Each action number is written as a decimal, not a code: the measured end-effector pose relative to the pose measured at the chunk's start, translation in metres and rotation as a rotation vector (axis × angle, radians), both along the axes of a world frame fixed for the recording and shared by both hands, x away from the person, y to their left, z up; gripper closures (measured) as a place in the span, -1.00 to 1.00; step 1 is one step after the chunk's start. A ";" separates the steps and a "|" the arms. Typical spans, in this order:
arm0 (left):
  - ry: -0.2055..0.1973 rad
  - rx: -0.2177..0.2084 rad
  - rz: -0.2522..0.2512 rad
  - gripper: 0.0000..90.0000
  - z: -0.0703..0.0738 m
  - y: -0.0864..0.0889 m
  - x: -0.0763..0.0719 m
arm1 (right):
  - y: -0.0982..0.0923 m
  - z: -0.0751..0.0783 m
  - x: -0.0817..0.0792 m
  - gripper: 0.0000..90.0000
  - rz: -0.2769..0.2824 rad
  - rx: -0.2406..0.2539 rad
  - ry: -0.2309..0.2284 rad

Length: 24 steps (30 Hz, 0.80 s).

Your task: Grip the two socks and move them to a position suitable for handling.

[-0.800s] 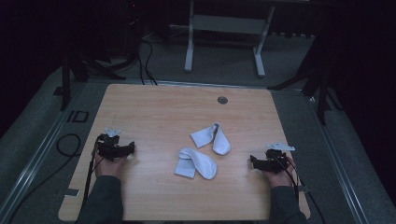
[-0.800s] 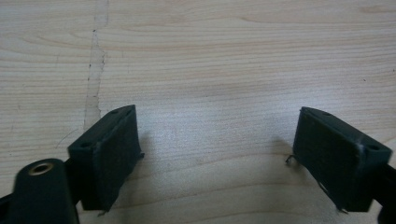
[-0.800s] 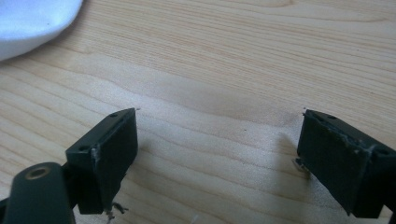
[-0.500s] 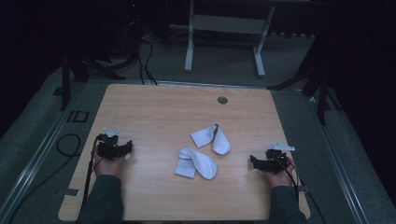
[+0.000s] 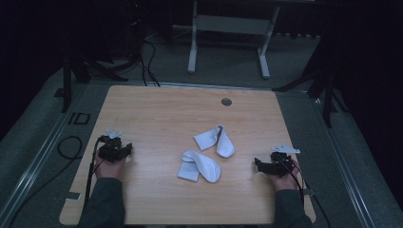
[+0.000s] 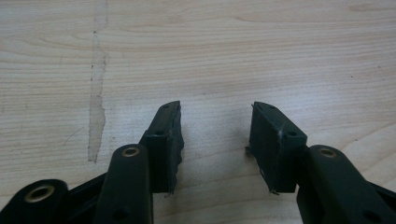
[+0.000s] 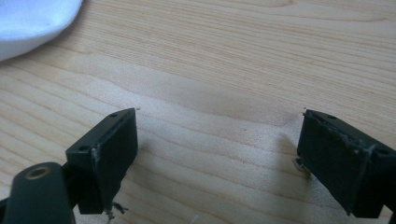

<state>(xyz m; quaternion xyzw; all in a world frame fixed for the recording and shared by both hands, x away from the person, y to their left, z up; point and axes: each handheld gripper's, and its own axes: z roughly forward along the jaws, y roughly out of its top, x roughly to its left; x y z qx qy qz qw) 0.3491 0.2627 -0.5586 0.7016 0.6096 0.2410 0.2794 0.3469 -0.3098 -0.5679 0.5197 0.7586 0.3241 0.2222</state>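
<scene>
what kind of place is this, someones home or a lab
Most likely a lab or recording studio, not a home: a bare wooden table on grey carpet, dark surroundings, black stands with trailing cables, and a white metal frame behind.

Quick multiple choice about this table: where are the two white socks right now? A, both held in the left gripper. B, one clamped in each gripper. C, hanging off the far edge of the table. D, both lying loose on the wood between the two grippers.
D: the two white socks lie mid-table, clear of the left gripper and the right gripper, whose jaws stand open over bare wood.
</scene>
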 end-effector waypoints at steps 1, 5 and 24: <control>0.005 -0.004 -0.007 0.21 0.001 0.000 0.000 | 0.000 0.000 0.000 -0.74 0.000 0.000 0.000; 0.006 -0.017 -0.031 0.25 0.005 -0.001 -0.003 | 0.000 0.000 0.000 -0.74 0.000 -0.001 0.000; -0.034 -0.074 -0.172 0.28 0.031 -0.022 -0.021 | 0.000 0.000 0.000 -0.73 0.000 -0.001 0.000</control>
